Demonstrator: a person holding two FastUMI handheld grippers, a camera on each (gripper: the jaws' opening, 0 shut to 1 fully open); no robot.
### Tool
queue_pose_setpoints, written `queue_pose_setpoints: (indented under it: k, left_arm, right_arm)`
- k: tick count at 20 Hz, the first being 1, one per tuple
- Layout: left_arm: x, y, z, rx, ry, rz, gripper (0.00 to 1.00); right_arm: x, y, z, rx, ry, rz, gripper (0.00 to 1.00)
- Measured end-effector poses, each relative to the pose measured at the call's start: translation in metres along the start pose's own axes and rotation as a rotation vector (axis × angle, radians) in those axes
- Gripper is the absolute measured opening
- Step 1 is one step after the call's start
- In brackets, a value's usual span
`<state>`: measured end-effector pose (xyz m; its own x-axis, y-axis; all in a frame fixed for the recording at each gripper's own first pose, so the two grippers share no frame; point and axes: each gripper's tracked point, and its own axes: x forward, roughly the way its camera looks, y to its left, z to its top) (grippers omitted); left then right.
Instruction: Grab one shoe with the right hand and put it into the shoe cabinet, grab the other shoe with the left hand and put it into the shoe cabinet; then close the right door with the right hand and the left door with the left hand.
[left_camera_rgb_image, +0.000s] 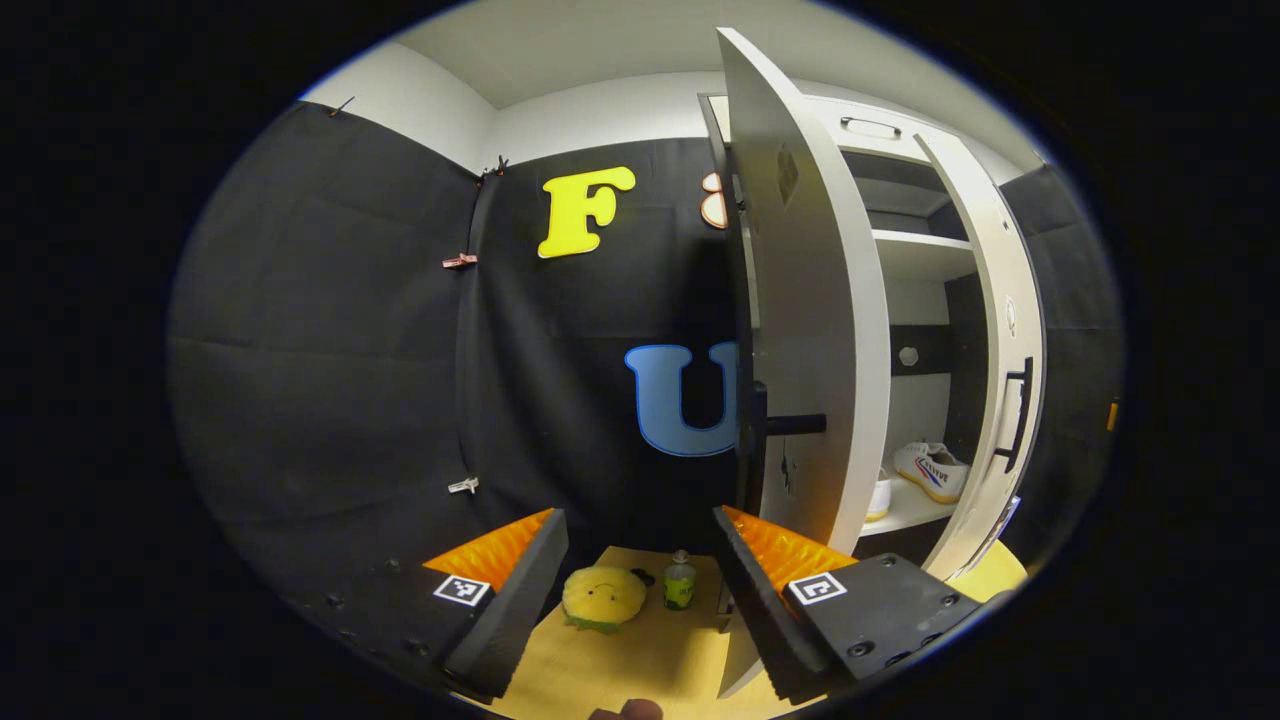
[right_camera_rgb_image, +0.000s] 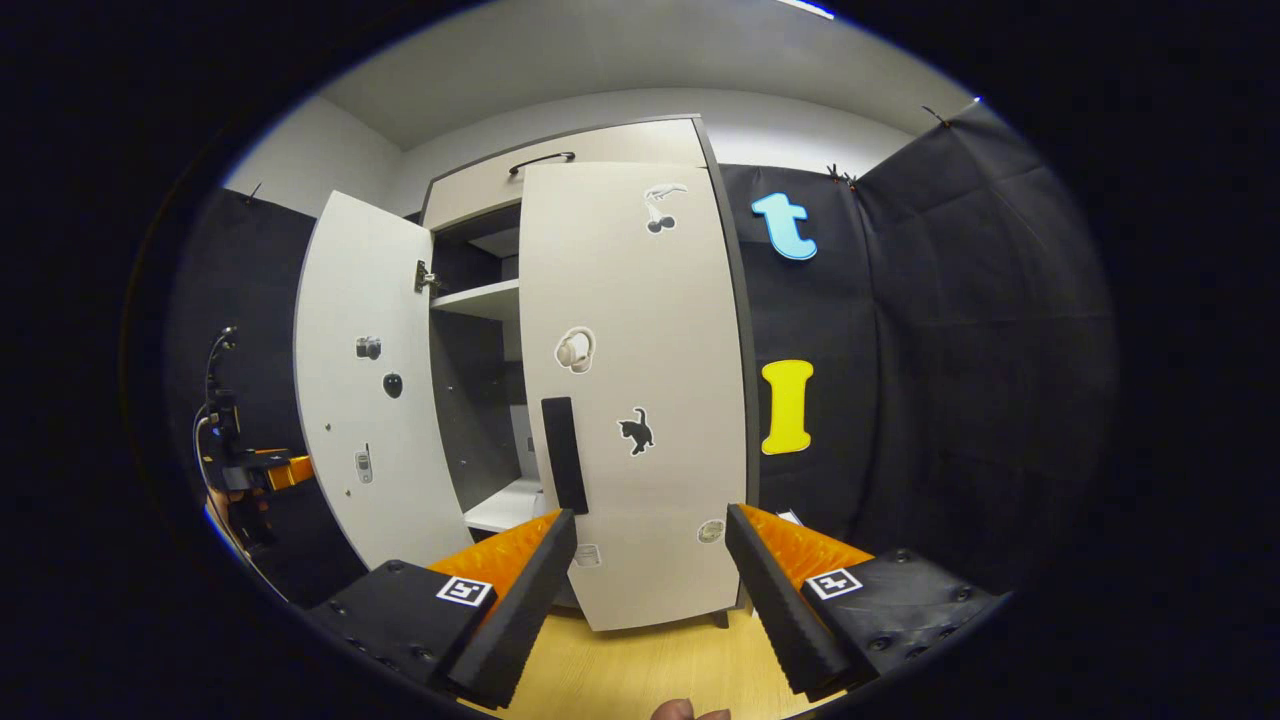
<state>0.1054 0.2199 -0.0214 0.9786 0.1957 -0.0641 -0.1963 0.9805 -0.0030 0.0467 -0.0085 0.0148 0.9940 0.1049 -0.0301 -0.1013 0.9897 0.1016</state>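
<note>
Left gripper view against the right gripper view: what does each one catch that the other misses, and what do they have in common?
Left gripper view alone: a white shoe on the cabinet's lower shelf, plus a yellow plush toy and a small green bottle on the floor.
Right gripper view alone: the right door's sticker-covered front, nearly shut, and the left gripper farther off at the left edge.
Both: the white shoe cabinet with its left door open, and open fingers with nothing between them.

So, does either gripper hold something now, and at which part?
Nothing is held. The left gripper and the right gripper both stand open with empty air between their fingers. The shoes lie on a shelf in the cabinet.
</note>
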Motion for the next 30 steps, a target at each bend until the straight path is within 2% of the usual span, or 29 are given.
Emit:
queue_pose_setpoints:
  k: [8,13,16,19,20,24,27,30]
  left_arm:
    - [-0.012,-0.054,0.001,-0.017,-0.011,-0.039,0.92]
    - [-0.011,-0.109,0.003,-0.026,-0.014,-0.128,0.93]
    - [-0.01,-0.159,-0.001,-0.041,-0.007,-0.215,0.93]
    - [-0.019,-0.191,-0.001,-0.053,0.002,-0.249,0.93]
    - [-0.023,-0.198,-0.002,-0.054,0.003,-0.257,0.93]
    - [-0.041,-0.211,-0.005,-0.059,0.014,-0.281,0.94]
    - [-0.055,-0.212,-0.007,-0.051,0.02,-0.287,0.94]
    - [-0.067,-0.21,-0.008,-0.039,0.021,-0.292,0.94]
  right_arm:
    - [-0.002,-0.003,-0.002,0.019,0.017,0.02,0.98]
    - [-0.005,-0.011,-0.002,0.021,0.018,0.03,0.98]
    - [-0.005,-0.014,0.002,0.022,0.015,0.039,0.98]
    - [-0.008,-0.016,0.004,0.018,0.01,0.046,0.98]
    - [-0.009,-0.017,0.005,0.018,0.009,0.046,1.0]
    - [-0.009,-0.019,0.003,0.026,0.015,0.048,0.98]
    - [-0.006,-0.019,0.003,0.033,0.017,0.05,1.0]
    - [-0.007,-0.015,0.005,0.024,0.009,0.05,0.98]
